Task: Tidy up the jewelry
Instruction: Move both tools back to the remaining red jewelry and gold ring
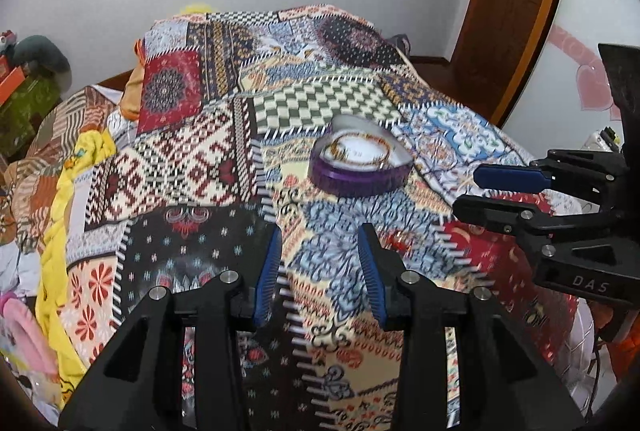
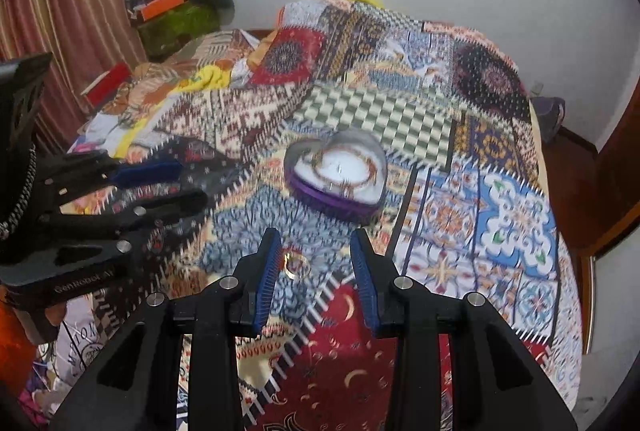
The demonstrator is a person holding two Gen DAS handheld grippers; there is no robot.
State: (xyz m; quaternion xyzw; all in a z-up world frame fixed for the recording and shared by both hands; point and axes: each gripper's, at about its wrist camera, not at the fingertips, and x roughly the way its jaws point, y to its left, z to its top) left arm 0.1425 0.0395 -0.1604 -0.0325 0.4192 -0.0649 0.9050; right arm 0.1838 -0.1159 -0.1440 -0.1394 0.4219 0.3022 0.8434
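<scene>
- A large patchwork-patterned bedspread point(image 1: 224, 159) in reds, blues, creams and a green check covered the bed and filled most of both wrist views.
- A crumpled yellow cloth point(image 1: 60, 215) lay along the bedspread's left edge in the left wrist view.
- A purple heart-shaped jewelry box with a clear lid point(image 2: 336, 175) sat on the bedspread, ahead of both grippers; a gold-brown beaded chain point(image 2: 360, 167) lay coiled on its white lining, under the lid.
- The left gripper point(image 1: 320, 267), black with blue ribbed pads, hovered over the bedspread short of the box, its jaws partly apart with only cloth showing between them.
- The right gripper point(image 2: 316, 269), of the same make, also stood partly apart and gripped nothing.
- A small gold ring point(image 2: 296, 265) lay on the bedspread between the right gripper's fingers, nearer the left one; I could not tell whether it touched the pad. It was outside the box, just in front of it.
</scene>
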